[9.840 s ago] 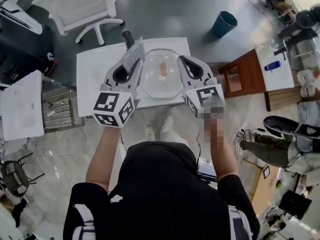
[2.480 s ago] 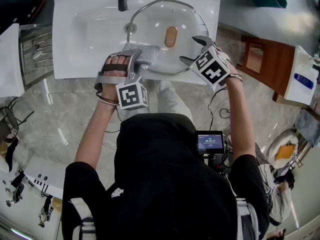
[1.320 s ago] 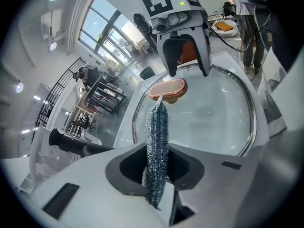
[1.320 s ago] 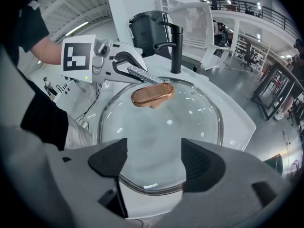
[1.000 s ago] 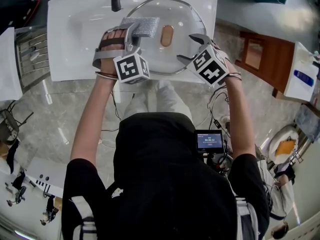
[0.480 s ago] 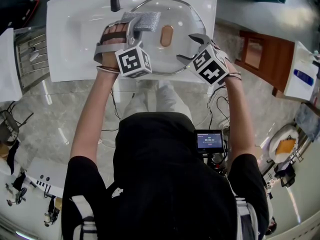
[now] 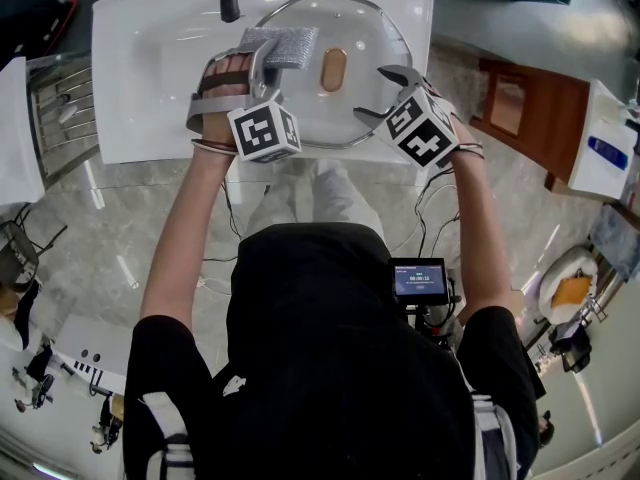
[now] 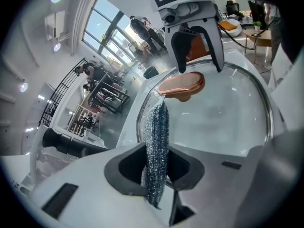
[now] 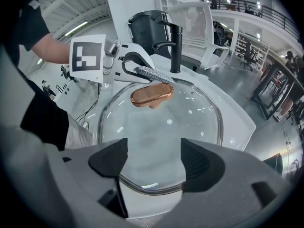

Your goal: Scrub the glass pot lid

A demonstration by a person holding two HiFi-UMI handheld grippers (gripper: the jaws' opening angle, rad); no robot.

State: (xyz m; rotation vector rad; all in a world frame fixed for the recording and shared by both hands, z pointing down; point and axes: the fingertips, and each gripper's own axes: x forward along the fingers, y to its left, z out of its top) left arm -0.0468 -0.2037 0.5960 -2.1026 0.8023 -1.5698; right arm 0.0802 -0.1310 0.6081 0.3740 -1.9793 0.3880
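Two grippers reach out over a white sink [image 7: 150, 78]. Nearest the person, the right gripper [image 9: 153, 158] hangs with its jaws spread wide. Nothing is clamped between them, and only the near rim of the lid [image 9: 166, 127] shows below the gap. A little farther out, the left gripper [image 8: 154, 167] has its jaws pressed tight on one end of a silvery pad [image 8: 156, 127]. The pad sticks out forward, its far tip just beside the copper-coloured knob [image 8: 181, 84]. Whether the pad touches the glass I cannot tell. The lid lies knob up in the bowl and fills most of it. Beyond it stands a black tap [image 9: 175, 42].

Scrubbing looks to be under way, but the lid is unheld. A firm stroke could send it skating round the smooth bowl or rock it up on its rim, since the right jaws are not closed on it. The pad is pinched by one end only, so a hard rub may fold it or drag it out of the jaws. Its tip could also snag on the knob.

Each cube [image 7: 263, 131] carries only black-and-white square markers, no letters. A small screen [image 7: 419, 282] at the person's waist shows digits too small to read.
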